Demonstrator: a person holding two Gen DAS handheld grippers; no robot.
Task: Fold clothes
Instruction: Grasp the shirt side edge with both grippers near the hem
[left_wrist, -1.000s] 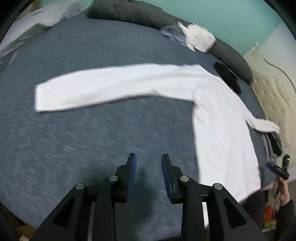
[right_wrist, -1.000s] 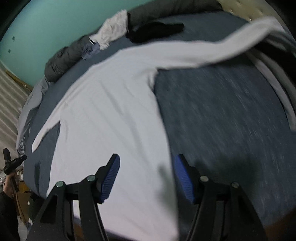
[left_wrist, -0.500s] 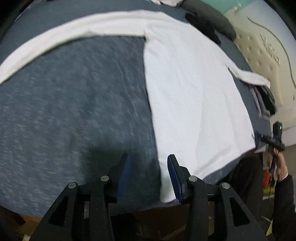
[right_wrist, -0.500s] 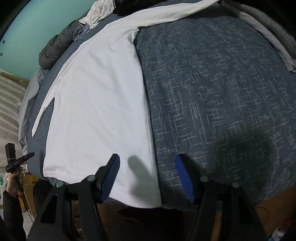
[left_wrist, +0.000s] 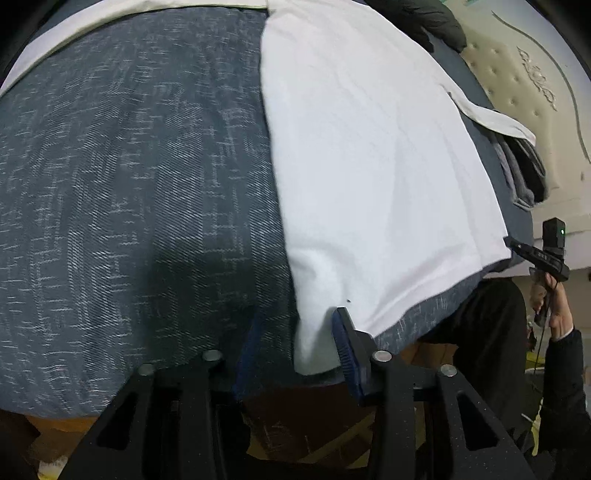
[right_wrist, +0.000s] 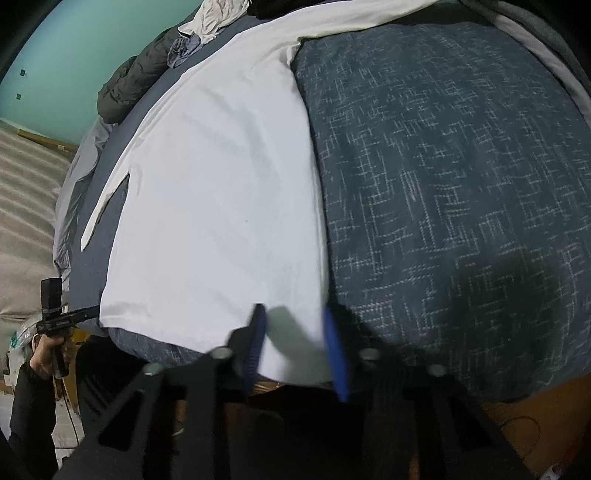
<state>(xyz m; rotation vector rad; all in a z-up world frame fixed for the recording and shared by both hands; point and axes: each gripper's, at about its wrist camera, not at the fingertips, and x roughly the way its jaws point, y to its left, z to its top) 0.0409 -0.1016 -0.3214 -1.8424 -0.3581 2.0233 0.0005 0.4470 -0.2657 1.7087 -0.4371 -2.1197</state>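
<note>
Within a second both grippers have dropped from above the bed (left_wrist: 110, 184) to the white long-sleeved shirt (left_wrist: 369, 166) spread flat on it. The left gripper (left_wrist: 295, 343) and right gripper (right_wrist: 295, 343) each straddle a hem corner, jaws partly open, not yet clamped, so a fold looks imminent.

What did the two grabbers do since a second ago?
Both came down to the white shirt's bottom hem. The left gripper and right gripper now each straddle a hem corner, jaws open. The shirt stays flat on the blue bedspread.
</note>
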